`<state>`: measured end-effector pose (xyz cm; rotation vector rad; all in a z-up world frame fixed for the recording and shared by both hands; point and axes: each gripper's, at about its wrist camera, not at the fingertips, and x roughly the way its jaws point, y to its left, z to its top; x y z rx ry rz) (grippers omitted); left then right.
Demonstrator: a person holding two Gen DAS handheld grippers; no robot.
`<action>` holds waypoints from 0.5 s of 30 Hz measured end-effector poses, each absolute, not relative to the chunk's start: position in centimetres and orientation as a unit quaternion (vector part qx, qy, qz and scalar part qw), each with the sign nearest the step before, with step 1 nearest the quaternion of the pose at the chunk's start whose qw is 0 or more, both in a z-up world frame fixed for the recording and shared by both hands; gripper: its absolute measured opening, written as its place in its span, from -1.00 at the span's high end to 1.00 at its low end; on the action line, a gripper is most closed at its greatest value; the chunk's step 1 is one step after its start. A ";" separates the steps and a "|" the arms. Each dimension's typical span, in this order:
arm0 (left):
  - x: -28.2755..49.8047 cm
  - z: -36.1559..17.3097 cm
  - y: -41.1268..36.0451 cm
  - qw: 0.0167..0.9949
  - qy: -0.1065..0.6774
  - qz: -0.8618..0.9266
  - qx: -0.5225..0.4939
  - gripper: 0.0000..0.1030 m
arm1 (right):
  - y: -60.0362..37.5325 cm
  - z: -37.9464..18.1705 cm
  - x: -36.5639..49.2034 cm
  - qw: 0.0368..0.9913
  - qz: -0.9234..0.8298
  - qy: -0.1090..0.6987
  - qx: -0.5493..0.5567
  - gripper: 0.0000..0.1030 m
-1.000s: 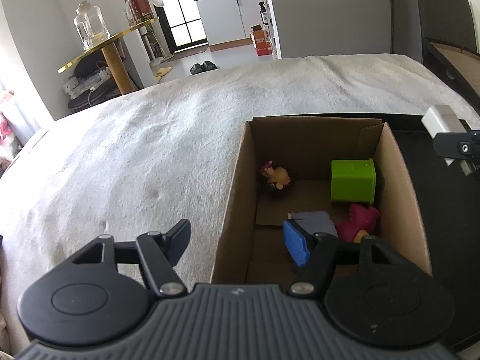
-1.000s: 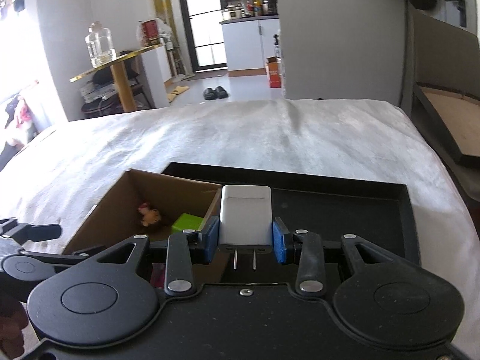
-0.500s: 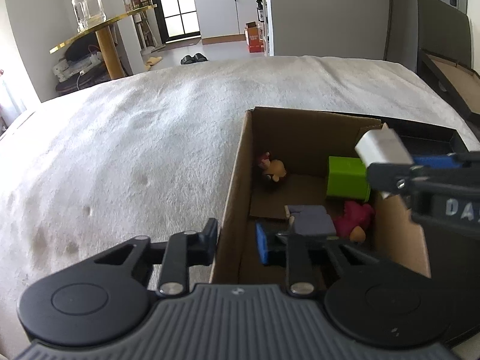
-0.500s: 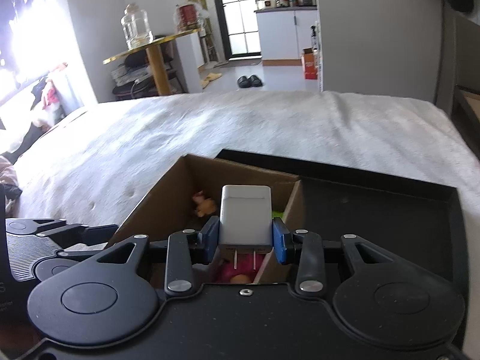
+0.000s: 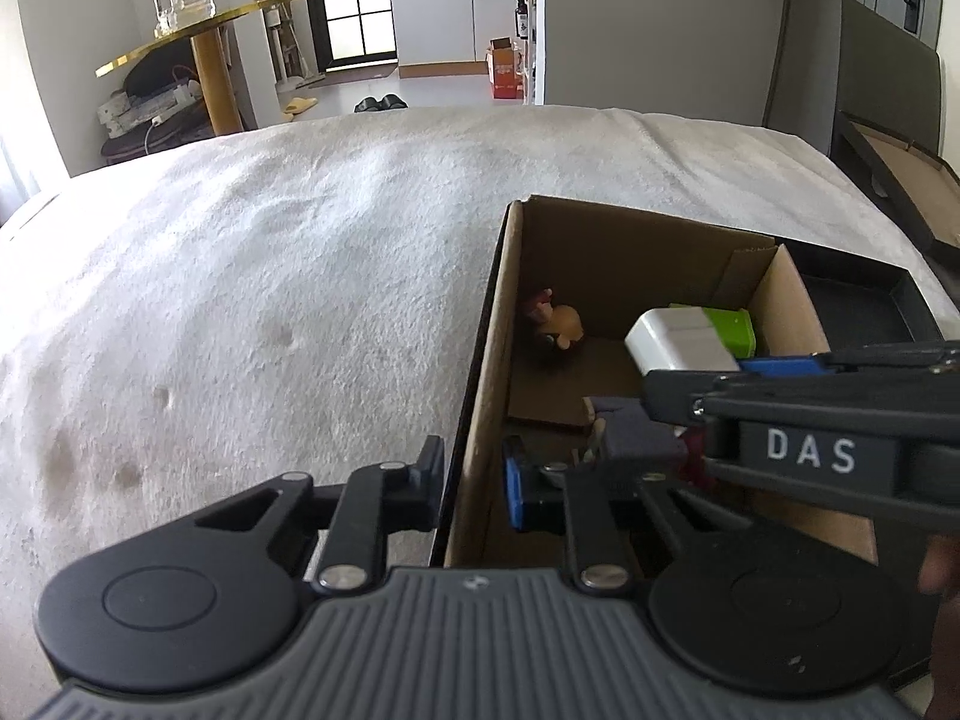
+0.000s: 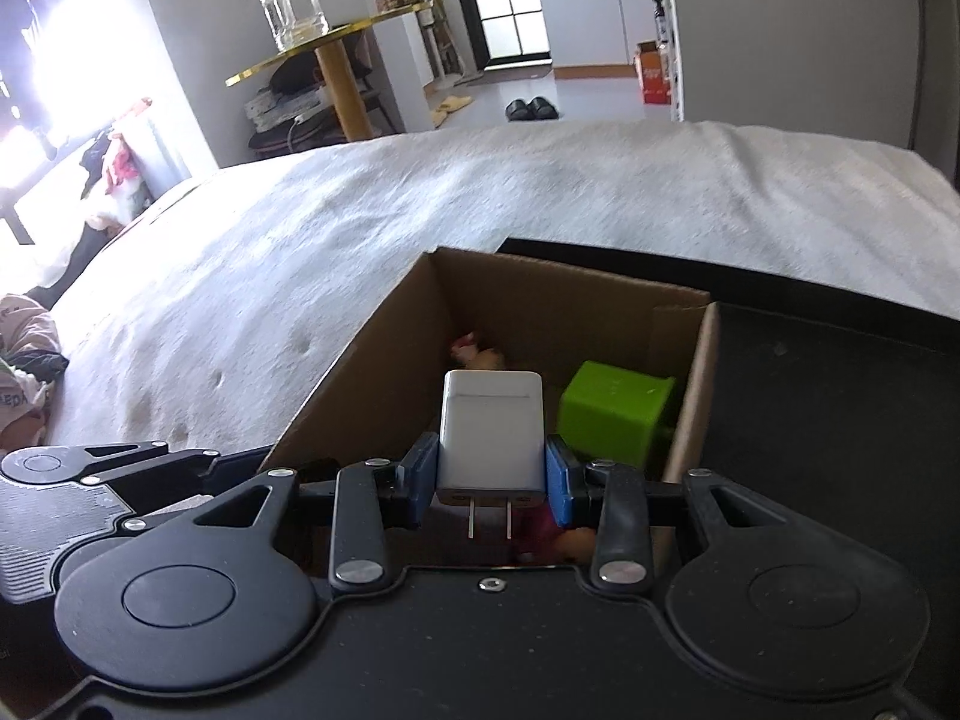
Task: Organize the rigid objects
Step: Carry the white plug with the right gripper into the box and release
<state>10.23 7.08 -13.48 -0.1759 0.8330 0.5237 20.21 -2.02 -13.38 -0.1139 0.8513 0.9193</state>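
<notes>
An open cardboard box (image 5: 480,360) (image 6: 372,360) sits on the white bed. Inside lie a green cube (image 6: 612,414) (image 5: 732,330), a small doll (image 5: 555,324), a grey block (image 5: 636,432) and a pink toy (image 6: 540,531). My right gripper (image 6: 489,483) is shut on a white plug charger (image 6: 491,432) (image 5: 681,339) and holds it over the box interior. My left gripper (image 5: 474,483) straddles the box's left wall, one finger outside and one inside, narrowed around the wall; whether the pads touch it I cannot tell.
A black tray (image 6: 840,396) (image 5: 858,306) lies right of the box. The white bedspread (image 5: 270,276) spreads to the left and far side. A gold round side table (image 6: 336,54) with a glass jar stands beyond the bed. Clothes lie at far left (image 6: 24,360).
My right gripper carried the charger left from above the black tray to over the box. My left gripper's fingers narrowed around the box's left wall.
</notes>
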 end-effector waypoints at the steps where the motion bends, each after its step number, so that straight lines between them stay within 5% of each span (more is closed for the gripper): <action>1: 10.2 -13.5 7.1 0.878 0.399 0.250 -0.085 0.63 | -1.9 -13.5 20.2 0.806 0.430 0.403 -0.051 0.29; 15: 10.6 -13.3 6.8 0.873 0.406 0.258 -0.079 0.62 | -0.6 -14.9 20.8 0.775 0.438 0.455 -0.016 0.23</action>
